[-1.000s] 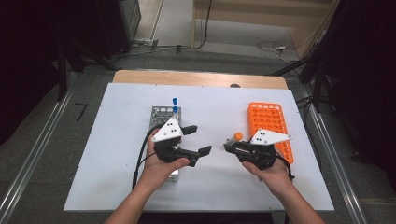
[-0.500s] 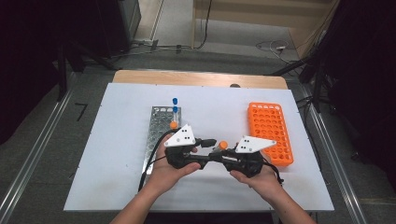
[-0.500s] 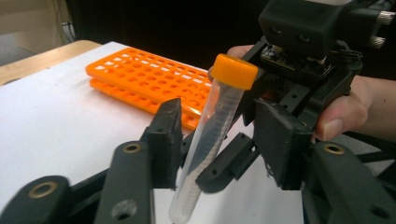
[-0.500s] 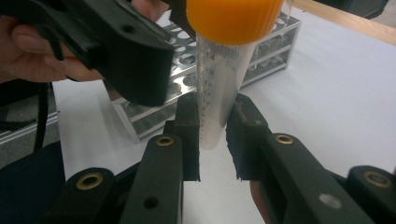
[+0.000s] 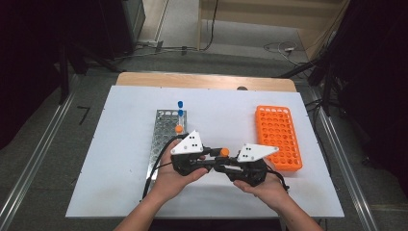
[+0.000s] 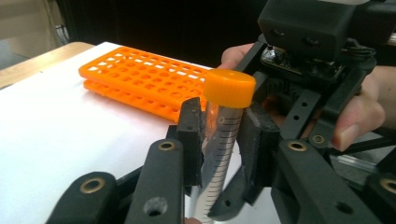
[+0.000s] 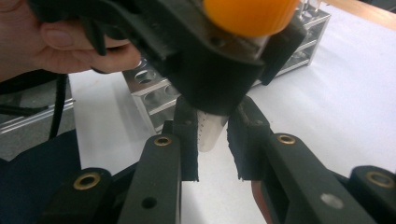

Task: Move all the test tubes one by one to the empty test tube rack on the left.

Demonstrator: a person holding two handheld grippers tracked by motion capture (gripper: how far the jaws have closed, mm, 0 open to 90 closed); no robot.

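The left gripper [image 5: 212, 162] & right gripper [image 5: 226, 167] meet nose to nose over the white table [image 5: 120, 159], near its front edge, w/ one tube [image 6: 222, 140] between them. The tube is clear, has little black marks down its side & an orange cap [image 5: 224, 152] on top. It stands up, a bit tilted. The left gripper's jaws have just been closing & now pinch the tube up high, right under the cap. The right gripper's jaws pinch it lower down, near the round bottom end [image 7: 210, 130]. So both claws hold the same tube, above the table, between the metal rack [image 5: 163, 130] & the orange rack [image 5: 279, 134]. What could go wrong: if both hands pull diff ways, the tube may bend out, slip or pop loose & fall on the table. If one claw lets go too soon, before the other has a good grip, the tube may tip over & drop. The left jaws sit close to the cap, so a hard tug might slide them up vs. the cap & loosen it.
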